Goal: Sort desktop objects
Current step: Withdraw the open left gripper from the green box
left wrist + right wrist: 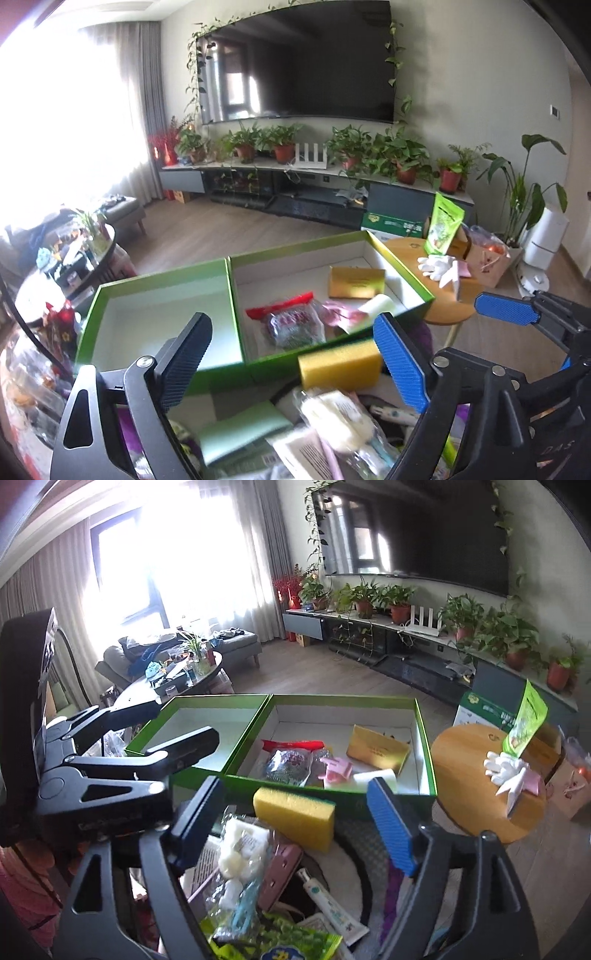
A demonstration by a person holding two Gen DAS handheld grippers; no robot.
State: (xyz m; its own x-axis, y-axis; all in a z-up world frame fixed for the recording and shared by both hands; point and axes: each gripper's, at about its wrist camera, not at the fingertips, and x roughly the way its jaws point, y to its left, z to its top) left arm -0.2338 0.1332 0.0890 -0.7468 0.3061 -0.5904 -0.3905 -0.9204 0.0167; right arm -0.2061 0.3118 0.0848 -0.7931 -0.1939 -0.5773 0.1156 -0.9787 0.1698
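Left gripper (291,363) fingers spread, empty; right gripper (295,827) fingers spread too. Yellow sponge (294,816) sits between right fingers, green box (424,734) just beyond.

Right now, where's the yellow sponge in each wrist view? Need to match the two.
Left wrist: sponge lower centre, just in front of the right green box's near wall, close to the blue finger.
Right wrist: sponge centre, below the same box's near wall, between the two fingers.
Shared landmark: the gold packet inside that box.
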